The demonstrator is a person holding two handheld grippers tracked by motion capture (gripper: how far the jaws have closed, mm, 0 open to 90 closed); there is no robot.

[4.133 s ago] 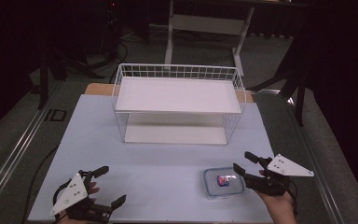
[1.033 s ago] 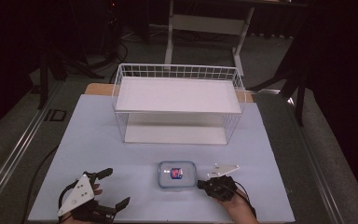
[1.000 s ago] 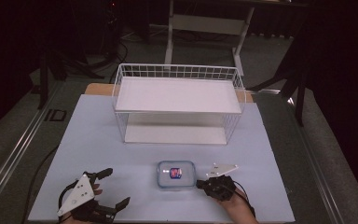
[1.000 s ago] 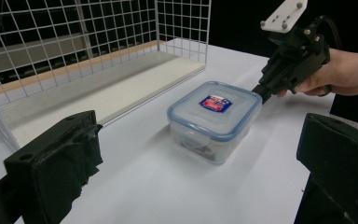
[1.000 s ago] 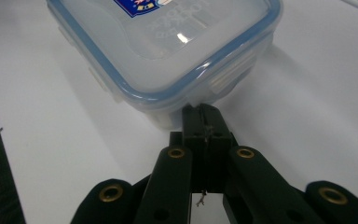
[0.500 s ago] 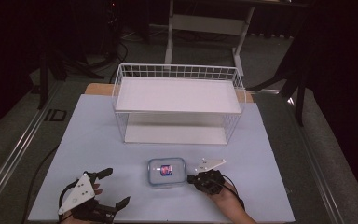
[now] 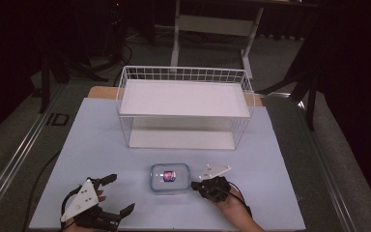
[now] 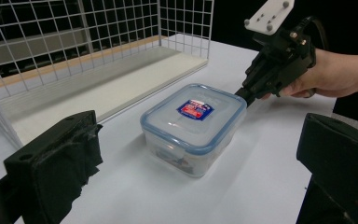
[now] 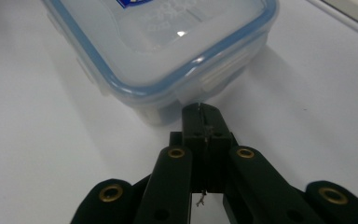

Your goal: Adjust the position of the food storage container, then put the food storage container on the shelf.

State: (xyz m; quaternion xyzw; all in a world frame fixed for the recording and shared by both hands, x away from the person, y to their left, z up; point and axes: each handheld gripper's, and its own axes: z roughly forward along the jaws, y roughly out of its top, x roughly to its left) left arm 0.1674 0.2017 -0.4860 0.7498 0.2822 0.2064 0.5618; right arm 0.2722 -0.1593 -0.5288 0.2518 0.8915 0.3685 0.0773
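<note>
- the box (image 7: 170, 177), a clear plastic container with a blue-rimmed lid and a red and blue label, sits flat on the table (image 7: 101, 140), near the front edge and about midway across.
- the box lies in front of the rack (image 7: 185, 106), well apart from it; the lid is on.
- in the left gripper view the box (image 8: 194, 126) shows small dark contents through its wall; what they are cannot be told.
- the right gripper (image 7: 195, 185) lies low at the box's right side, its tips touching the box wall at the near right corner.
- the right gripper's jaws are pressed together, with nothing between them; the right gripper view shows the closed tips (image 9: 202, 112) butted against the box (image 9: 168, 42) just under the lid's rim.
- a hand (image 7: 232, 203) holds the right gripper from the bottom edge of the high view; the grey plate rides on top of it.
- the left gripper (image 7: 116, 195) rests at the front left of the table, apart from the box.
- the left gripper's jaws are spread wide; in the left gripper view the box sits ahead between their two lines, touching neither.
- the rack is a white wire frame with a white upper shelf and a white lower board, standing at the middle of the table.
</note>
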